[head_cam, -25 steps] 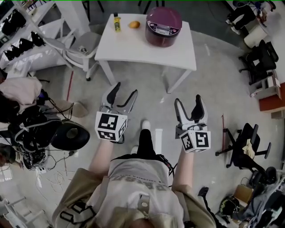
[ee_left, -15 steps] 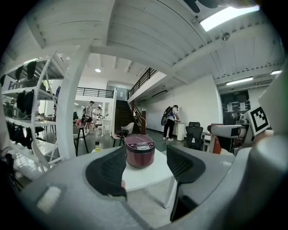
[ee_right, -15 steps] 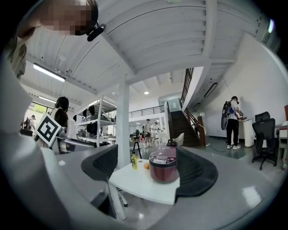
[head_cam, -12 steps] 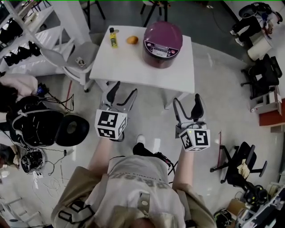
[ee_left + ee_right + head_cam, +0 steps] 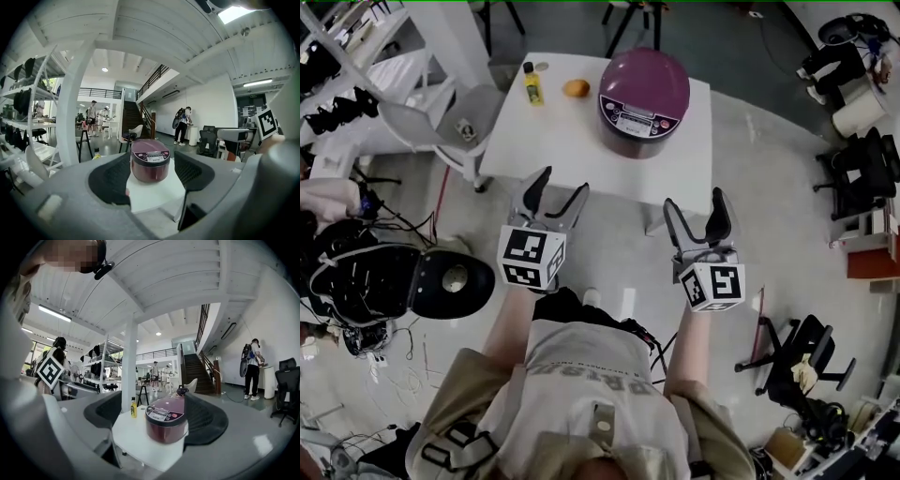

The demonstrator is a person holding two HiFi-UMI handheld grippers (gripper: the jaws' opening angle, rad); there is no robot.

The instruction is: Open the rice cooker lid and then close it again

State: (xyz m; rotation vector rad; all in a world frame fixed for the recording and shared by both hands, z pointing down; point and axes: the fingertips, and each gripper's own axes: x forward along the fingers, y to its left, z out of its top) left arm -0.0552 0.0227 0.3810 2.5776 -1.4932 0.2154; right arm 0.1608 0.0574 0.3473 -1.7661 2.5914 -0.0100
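Note:
A purple rice cooker with its lid down stands at the far right of a white table. Both grippers are held out side by side over the floor, short of the table's near edge. My left gripper is open and empty, and so is my right gripper. In the left gripper view the cooker shows far off between the jaws of the left gripper. In the right gripper view the cooker also shows at a distance, framed by the right gripper.
A yellow bottle and an orange sit on the table's far left. A grey chair and white shelving stand to the left. Black office chairs are at the right, a dark round stool near my left. People stand far off.
The person has walked toward the table: table and cooker have come nearer and lower in the head view. Both grippers stay open and held out in front.

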